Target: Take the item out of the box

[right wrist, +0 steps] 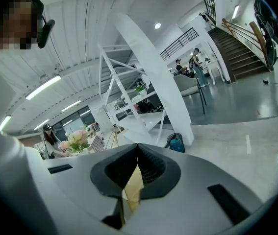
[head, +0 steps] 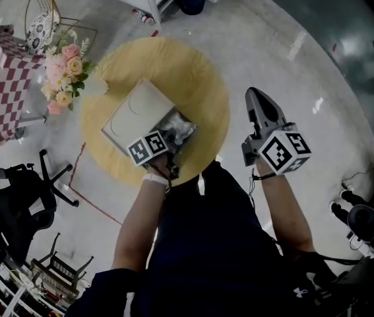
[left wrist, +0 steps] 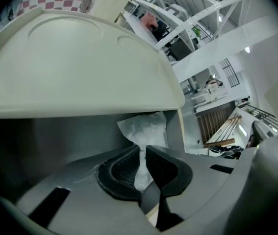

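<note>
Left tool (left wrist: 142, 156) at the round yellow worktop (head: 200, 71), reaching into the open box (head: 136, 111), jaws narrow, pinching the crinkly plastic-wrapped item (left wrist: 144, 127) inside. Grasp step; the next move probably needs a lift clear of the lid (left wrist: 80, 72). Head view alone shows the right tool (head: 259, 104) parked over the floor. Its own view shows jaws together, empty.

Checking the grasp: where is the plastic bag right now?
In the left gripper view the bag is pinched by the left gripper, inside the box, under its raised lid. In the head view that is on the yellow table, near its front edge.
</note>
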Motion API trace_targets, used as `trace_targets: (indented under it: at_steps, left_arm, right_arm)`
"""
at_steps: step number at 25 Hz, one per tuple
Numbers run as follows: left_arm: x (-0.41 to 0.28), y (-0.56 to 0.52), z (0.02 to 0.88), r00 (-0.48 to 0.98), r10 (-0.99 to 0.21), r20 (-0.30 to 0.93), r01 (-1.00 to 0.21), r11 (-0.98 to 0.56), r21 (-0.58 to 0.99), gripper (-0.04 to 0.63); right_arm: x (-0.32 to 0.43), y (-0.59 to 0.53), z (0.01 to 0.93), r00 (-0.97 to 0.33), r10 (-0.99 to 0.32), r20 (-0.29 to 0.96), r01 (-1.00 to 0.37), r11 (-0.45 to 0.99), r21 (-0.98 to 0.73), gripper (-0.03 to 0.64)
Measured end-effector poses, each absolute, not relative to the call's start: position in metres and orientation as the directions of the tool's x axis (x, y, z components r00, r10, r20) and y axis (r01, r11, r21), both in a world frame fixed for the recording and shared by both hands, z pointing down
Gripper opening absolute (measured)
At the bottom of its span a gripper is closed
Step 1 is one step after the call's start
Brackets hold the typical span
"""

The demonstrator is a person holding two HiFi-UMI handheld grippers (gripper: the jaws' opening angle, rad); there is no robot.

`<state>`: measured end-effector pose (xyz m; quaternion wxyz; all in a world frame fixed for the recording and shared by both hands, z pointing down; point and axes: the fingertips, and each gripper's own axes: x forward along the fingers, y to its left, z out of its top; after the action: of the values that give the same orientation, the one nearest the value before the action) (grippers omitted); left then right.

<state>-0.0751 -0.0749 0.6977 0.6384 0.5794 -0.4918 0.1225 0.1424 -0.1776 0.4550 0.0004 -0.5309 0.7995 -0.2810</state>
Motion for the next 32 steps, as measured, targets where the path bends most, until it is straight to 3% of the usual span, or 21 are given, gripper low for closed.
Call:
trace_targets:
  at_steps: [25, 32]
  left_arm:
    - [-0.073, -0.063, 0.653, 0.544, -0.541, 0.641, -0.584, 0.305, 0.752, 0.026]
    - [-0.073, -0.062, 0.632, 0.530, -0.572, 0.626, -0.598, 0.271, 0.754, 0.026]
  right_arm:
    - [0.123, -0.152, 0.441, -0.501, -0.824, 0.264, -0.817, 0.350, -0.458, 0.012]
    - [0.122, -0.145, 0.434, -0.517, -0.819, 0.249, -0.805, 0.366, -0.467, 0.012]
